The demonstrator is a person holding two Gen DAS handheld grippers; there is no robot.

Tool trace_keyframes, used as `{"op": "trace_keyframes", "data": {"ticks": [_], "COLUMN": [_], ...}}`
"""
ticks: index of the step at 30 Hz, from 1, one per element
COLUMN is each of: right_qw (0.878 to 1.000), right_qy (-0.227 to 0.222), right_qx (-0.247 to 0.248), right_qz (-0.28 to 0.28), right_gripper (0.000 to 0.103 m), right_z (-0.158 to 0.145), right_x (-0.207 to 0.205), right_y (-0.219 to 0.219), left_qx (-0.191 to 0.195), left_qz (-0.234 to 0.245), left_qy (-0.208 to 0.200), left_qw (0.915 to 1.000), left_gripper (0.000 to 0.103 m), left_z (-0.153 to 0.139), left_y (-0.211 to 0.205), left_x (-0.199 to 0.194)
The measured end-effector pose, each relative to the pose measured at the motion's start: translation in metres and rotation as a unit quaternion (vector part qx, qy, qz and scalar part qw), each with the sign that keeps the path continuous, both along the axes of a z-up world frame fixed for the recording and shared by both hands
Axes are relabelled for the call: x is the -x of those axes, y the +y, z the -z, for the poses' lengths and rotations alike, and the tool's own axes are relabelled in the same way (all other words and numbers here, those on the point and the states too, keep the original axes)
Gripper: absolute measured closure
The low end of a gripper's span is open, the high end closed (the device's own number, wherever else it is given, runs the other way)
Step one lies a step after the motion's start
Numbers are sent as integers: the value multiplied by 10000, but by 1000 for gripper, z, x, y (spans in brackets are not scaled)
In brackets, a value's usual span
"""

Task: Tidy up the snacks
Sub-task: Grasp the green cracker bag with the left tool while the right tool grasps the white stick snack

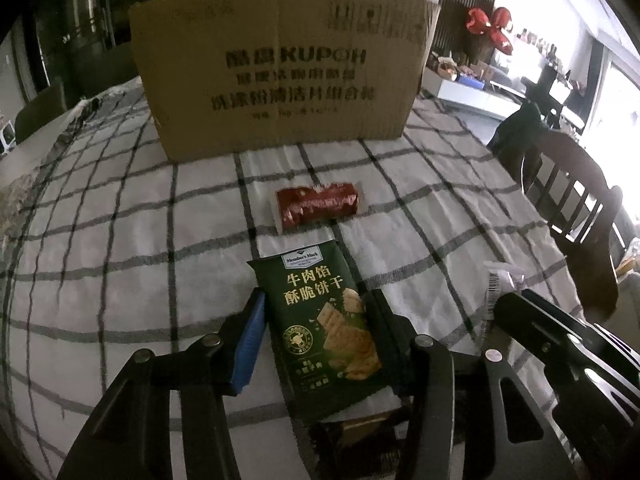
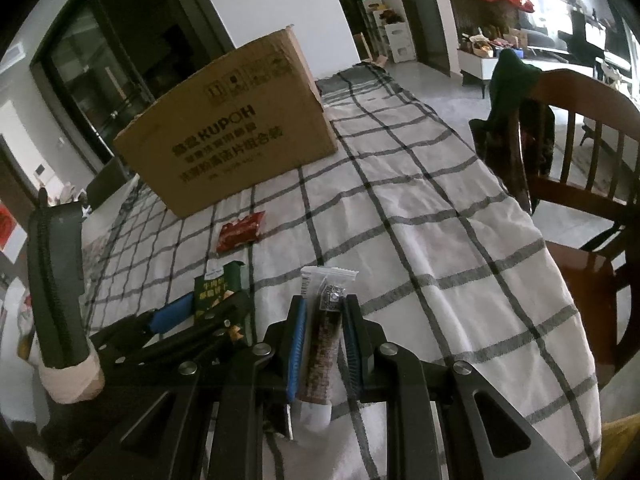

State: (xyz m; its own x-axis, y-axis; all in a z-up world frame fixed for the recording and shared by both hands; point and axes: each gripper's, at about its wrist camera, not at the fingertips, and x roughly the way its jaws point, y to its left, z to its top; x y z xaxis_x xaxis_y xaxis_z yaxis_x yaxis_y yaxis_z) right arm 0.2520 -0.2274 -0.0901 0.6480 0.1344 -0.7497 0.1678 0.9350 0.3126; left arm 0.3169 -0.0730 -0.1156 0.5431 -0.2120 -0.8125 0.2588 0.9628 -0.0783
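You are working toward the cardboard box [image 1: 280,68], which is standing at the far side of the checked tablecloth [image 1: 120,220] and is probably where the snacks are meant to end up.

Your left gripper [image 1: 316,312] is straddling the green cracker packet [image 1: 324,328], the snack farthest from the box on that side. The right finger seems to be touching the packet's edge, but a gap is showing beside the blue pad [image 1: 250,344], so whether it is gripping or merely bracketing the packet I cannot tell.

Your right gripper [image 2: 324,320] is clamping a slim brown snack bar [image 2: 322,344] lengthwise, its clear sealed end pointing toward the box, ready for carrying.

The red packet [image 1: 318,206] is lying loose between the green packet and the box, waiting its turn.
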Motion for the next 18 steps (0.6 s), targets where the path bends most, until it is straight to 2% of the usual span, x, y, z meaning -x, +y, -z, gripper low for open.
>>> {"op": "trace_keyframes", "data": {"ticks": [12, 14, 18], "right_qw": [9993, 9992, 9988], "right_qy": [-341, -377, -419], "right_qx": [-2, -2, 54], "right_qz": [-120, -163, -246], "right_gripper": [90, 100, 100], "right_z": [-22, -24, -26], "right_x": [-6, -6, -7], "right_y": [-3, -2, 0], "left_qx": [187, 221, 244], "left_qz": [-48, -54, -62], "left_qy": [-565, -615, -642], "left_qw": [9982, 9979, 9976], "left_gripper": [54, 54, 54], "left_z": [-44, -48, -52], "left_y": [14, 14, 16], "left_x": [10, 11, 12]}}
